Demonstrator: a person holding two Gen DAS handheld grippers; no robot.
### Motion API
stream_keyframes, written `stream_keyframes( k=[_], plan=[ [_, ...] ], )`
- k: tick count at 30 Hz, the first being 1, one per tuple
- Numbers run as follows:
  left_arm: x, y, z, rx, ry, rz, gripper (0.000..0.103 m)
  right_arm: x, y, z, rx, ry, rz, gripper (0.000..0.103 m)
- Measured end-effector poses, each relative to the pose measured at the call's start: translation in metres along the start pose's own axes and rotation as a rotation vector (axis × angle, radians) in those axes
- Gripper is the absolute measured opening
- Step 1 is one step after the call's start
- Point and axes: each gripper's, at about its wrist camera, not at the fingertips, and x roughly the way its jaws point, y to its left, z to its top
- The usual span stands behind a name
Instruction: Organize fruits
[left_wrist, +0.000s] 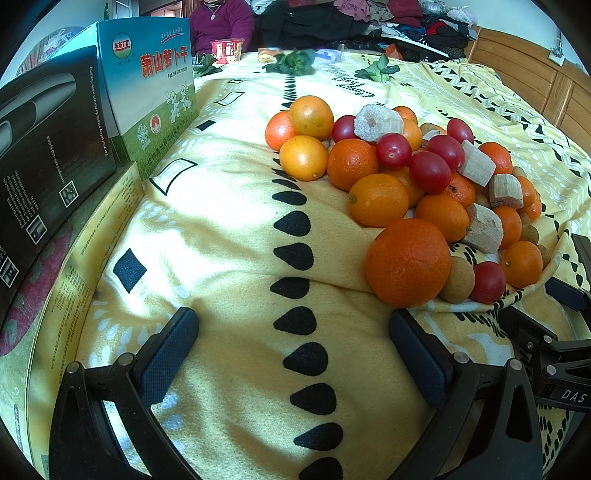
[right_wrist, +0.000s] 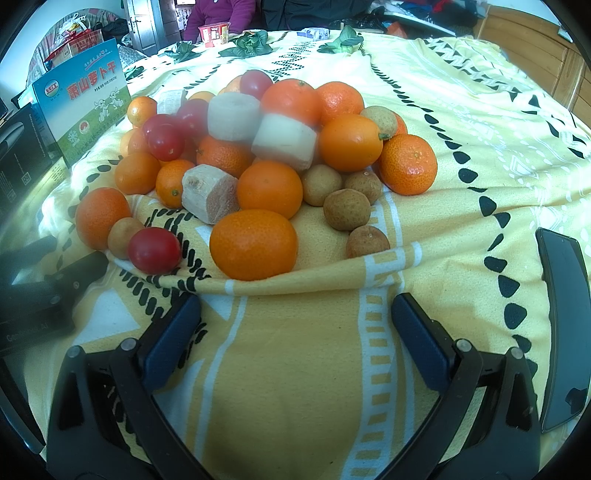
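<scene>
A mixed pile of fruit lies on a yellow patterned cloth (left_wrist: 229, 236): several oranges (left_wrist: 407, 263), red cherry tomatoes (left_wrist: 429, 172), brown longans (right_wrist: 346, 209) and pale cut chunks (left_wrist: 377, 122). In the right wrist view the pile sits ahead, with a big orange (right_wrist: 253, 244) nearest and a tomato (right_wrist: 154, 250) at its left. My left gripper (left_wrist: 293, 354) is open and empty, left of and below the pile. My right gripper (right_wrist: 295, 336) is open and empty just in front of the pile.
A blue and green box (left_wrist: 147, 92) and a black box (left_wrist: 44, 155) stand at the left on a yellow board. A black phone (right_wrist: 563, 306) lies on the cloth at the right. Leafy greens (left_wrist: 293, 62) and a red cup (left_wrist: 227, 51) sit at the far edge.
</scene>
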Motion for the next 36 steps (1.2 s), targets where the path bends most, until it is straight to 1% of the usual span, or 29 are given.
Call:
stream_keyframes(
  k=[21, 24, 26, 29, 32, 36],
  plan=[
    [0.0, -0.001, 0.0, -0.001, -0.003, 0.001, 0.103, 0.0, 0.0, 0.0, 0.001, 0.002, 0.003, 0.103],
    [0.001, -0.003, 0.0, 0.001, -0.001, 0.01, 0.103, 0.003, 0.004, 0.005, -0.023, 0.023, -0.019, 0.103],
    [0.005, -0.004, 0.005, 0.01, 0.019, 0.016, 0.103, 0.004, 0.003, 0.006, -0.01, 0.028, -0.012, 0.103],
    [0.007, -0.008, 0.007, 0.027, 0.019, 0.036, 0.103, 0.004, 0.001, 0.007, -0.004, 0.027, -0.004, 0.103],
    [0.009, -0.005, 0.009, 0.008, 0.026, 0.015, 0.103, 0.008, -0.002, 0.012, -0.007, 0.035, 0.012, 0.103],
    [0.011, -0.004, 0.009, 0.005, 0.027, 0.01, 0.103, 0.012, -0.004, 0.016, -0.001, 0.041, 0.022, 0.103]
  ],
)
